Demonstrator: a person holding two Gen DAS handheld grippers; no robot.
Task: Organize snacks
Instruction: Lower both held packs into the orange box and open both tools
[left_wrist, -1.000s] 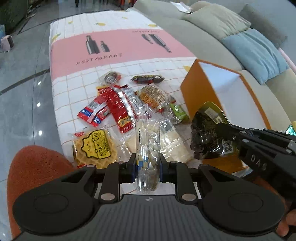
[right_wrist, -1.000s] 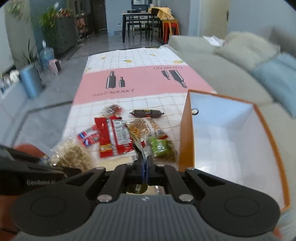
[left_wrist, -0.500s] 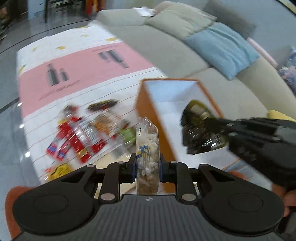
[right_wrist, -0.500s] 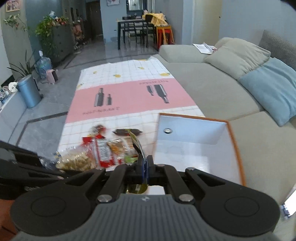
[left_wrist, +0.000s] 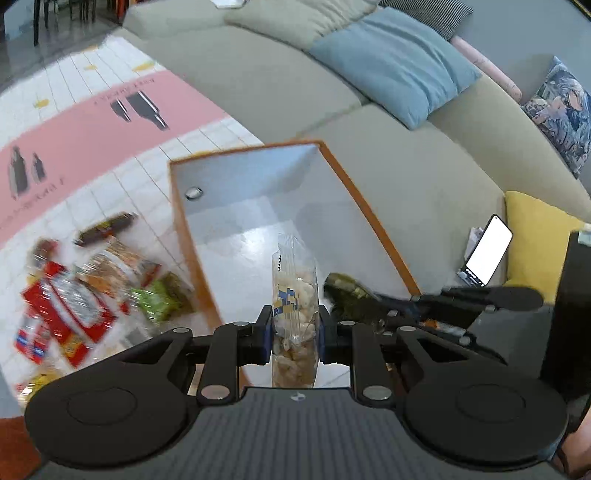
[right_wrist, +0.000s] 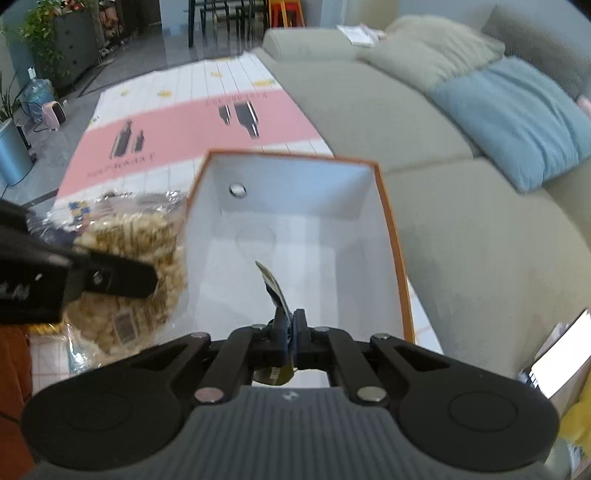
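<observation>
My left gripper is shut on a clear bag of pale puffed snacks, held upright over the near edge of the orange box with its white inside. My right gripper is shut on the edge of a dark green snack packet above the box. In the left wrist view the green packet hangs at the right, pinched by the right gripper. In the right wrist view the puffed snack bag shows at the left, just outside the box's left wall.
Several loose snack packets lie on the checked and pink tablecloth left of the box. A grey sofa with a blue cushion runs along the right. A lit phone and a yellow cushion lie near the right.
Both grippers have swung right, from above the pile of packets to over the orange box, each carrying its packet. The left one has also rolled a little.
</observation>
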